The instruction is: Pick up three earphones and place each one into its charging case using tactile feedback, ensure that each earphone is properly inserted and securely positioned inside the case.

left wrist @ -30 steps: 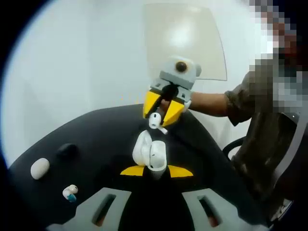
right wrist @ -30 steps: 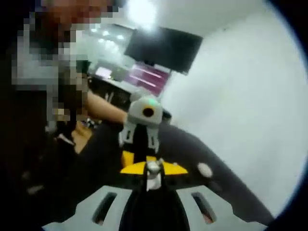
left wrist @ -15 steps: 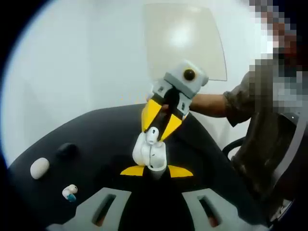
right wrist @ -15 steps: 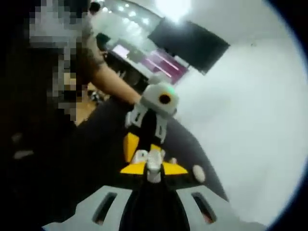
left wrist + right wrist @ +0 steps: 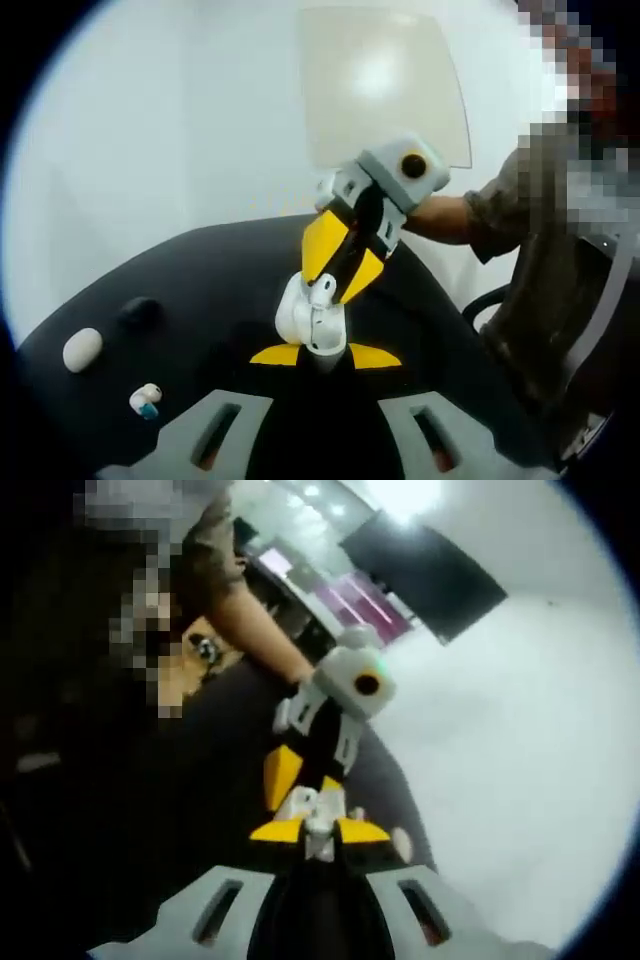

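Earbud meets open case, right above the black table!

In the left gripper view, the left gripper (image 5: 325,354) has its yellow-tipped jaws pinched on the white charging case (image 5: 310,318), lid open, held up over the black table (image 5: 200,290). The right gripper (image 5: 335,290) comes down onto the case from above, jaws pressed on a white earphone (image 5: 322,288) that sits right at the case's mouth; how deep it sits I cannot tell. On the table, well left of the case, lie a white closed case (image 5: 83,349), a dark case (image 5: 138,312) and a loose earbud (image 5: 146,400). The right gripper view shows the right gripper (image 5: 318,832) clamping the earphone (image 5: 318,826) against the case (image 5: 305,802), the left gripper (image 5: 300,780) just behind.
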